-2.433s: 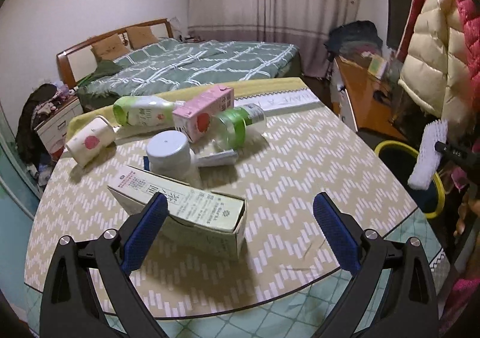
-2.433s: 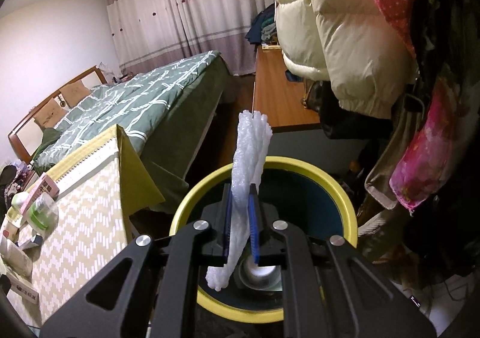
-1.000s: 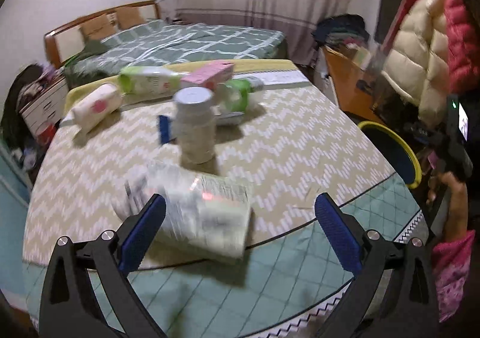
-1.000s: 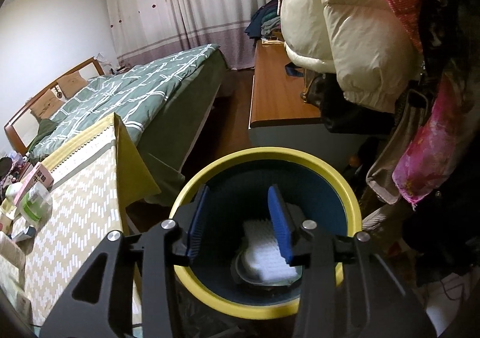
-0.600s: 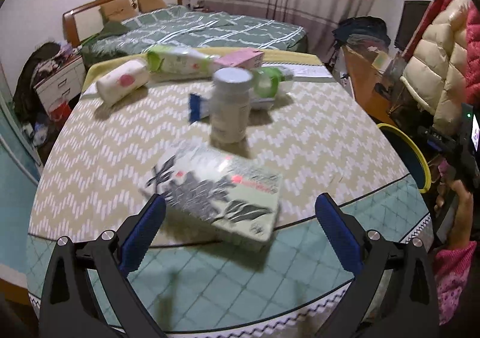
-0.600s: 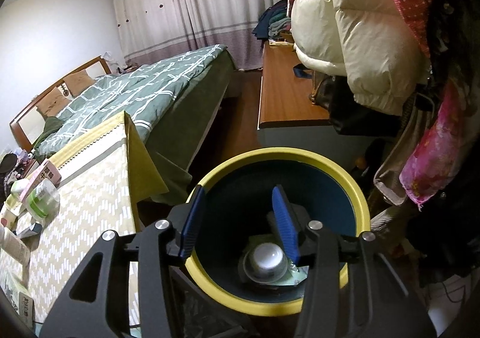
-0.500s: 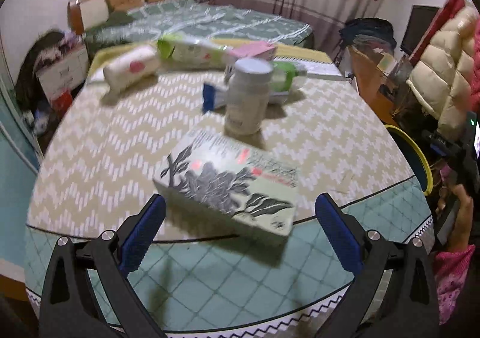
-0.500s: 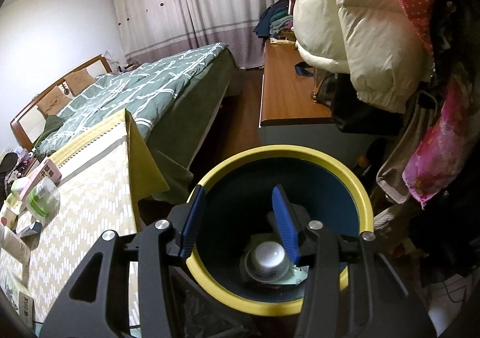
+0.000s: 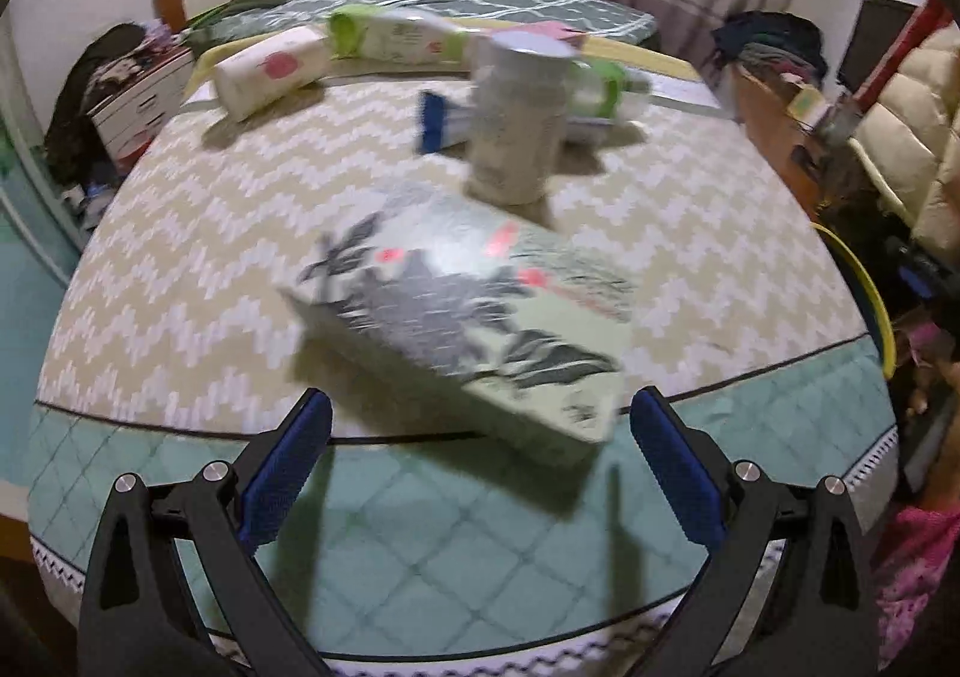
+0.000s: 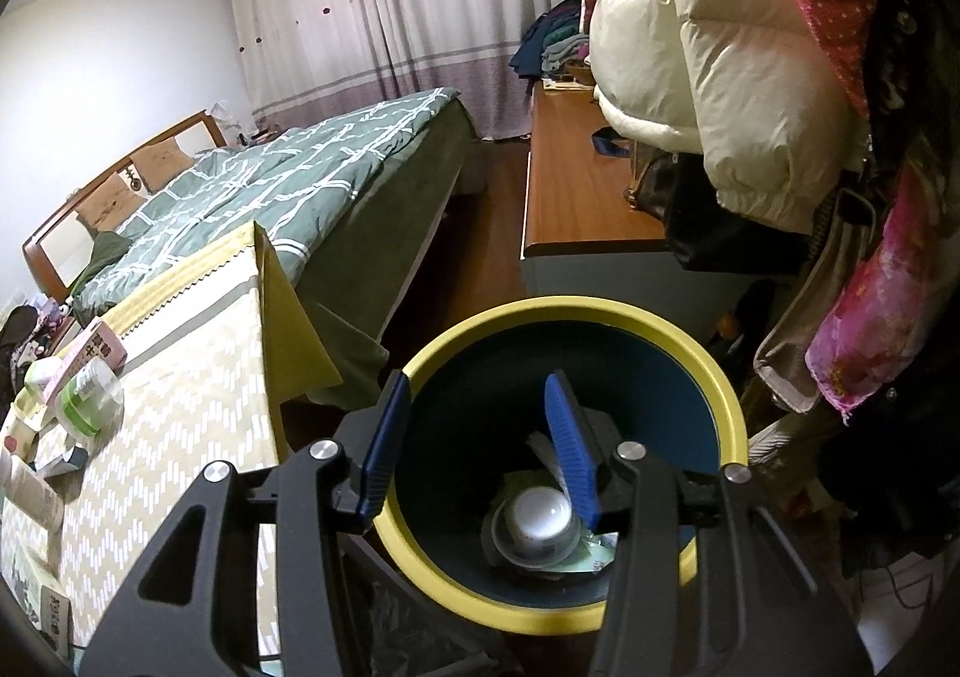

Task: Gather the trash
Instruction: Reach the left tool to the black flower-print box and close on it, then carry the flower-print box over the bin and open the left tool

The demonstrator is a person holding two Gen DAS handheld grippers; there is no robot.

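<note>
left gripper [image 9: 477,467] hangs w/ jaws spread wide, nothing between the blue pads, aimed down at a flat printed carton [image 9: 462,317] lying near the table's [image 9: 180,233] front edge. carton is blurred, leaf/ink pattern on top; pads sit either side of its near end but not touching. behind it a white jar [image 9: 519,119] stands upright, then a blue-capped tube [image 9: 444,122] lying flat, a green-capped clear bottle [image 9: 591,86] on its side, a green-capped white bottle [image 9: 396,38], a white roll w/ red mark [image 9: 270,71] and a pink carton [image 9: 555,30] at the far edge.

right gripper [image 10: 480,443] is about half open, empty, held over the yellow-rimmed bin [image 10: 729,413] beside the table. inside the bin: a white round cup-like item [image 10: 537,518] in a clear lid, some paper scraps under it, a pale strip partly hidden by the right pad.

progress, as i read it: a few bits are already binned, but most trash is left on the table, so roughly early-to-mid. next pick looks like the printed carton w/ the left.

views: only the right wrist cam shows the bin's contents; left cam gets just a sliver of yellow rim at its right edge. only the left cam shows the carton properly and the full spread of table items; right cam catches them small at its left edge.
</note>
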